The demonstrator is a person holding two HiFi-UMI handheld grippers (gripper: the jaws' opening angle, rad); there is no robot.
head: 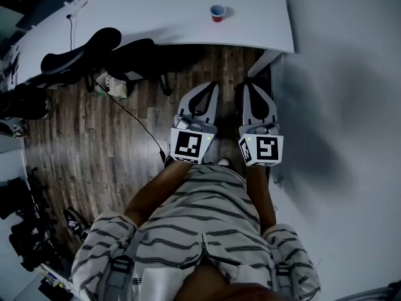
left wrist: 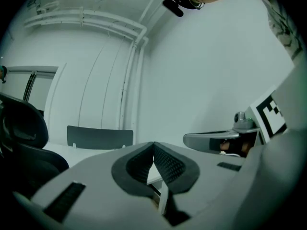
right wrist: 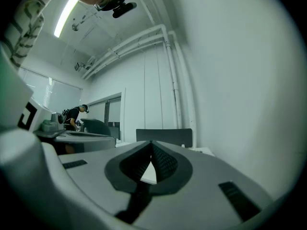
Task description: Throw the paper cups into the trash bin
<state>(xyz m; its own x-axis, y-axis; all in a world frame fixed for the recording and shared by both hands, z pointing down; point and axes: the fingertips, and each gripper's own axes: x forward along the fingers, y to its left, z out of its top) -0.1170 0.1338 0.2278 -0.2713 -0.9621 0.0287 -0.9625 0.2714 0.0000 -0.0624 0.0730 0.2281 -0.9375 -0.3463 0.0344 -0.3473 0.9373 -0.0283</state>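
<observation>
A small red paper cup (head: 217,12) with a blue inside stands upright on the white table (head: 156,17), near its front edge. My left gripper (head: 209,88) and right gripper (head: 245,88) are held side by side over the wooden floor, short of the table and pointing toward it. Both are shut with nothing between the jaws. In the left gripper view the pads of the left gripper (left wrist: 153,145) meet at the tip; in the right gripper view the right gripper (right wrist: 151,144) looks the same. No trash bin shows in any view.
Two black office chairs (head: 94,52) stand at the table's front left, with a cable (head: 135,118) trailing over the floor. A white wall (head: 351,105) runs along the right. Dark equipment (head: 25,231) lies at the far left. A person (right wrist: 74,115) stands far off in the right gripper view.
</observation>
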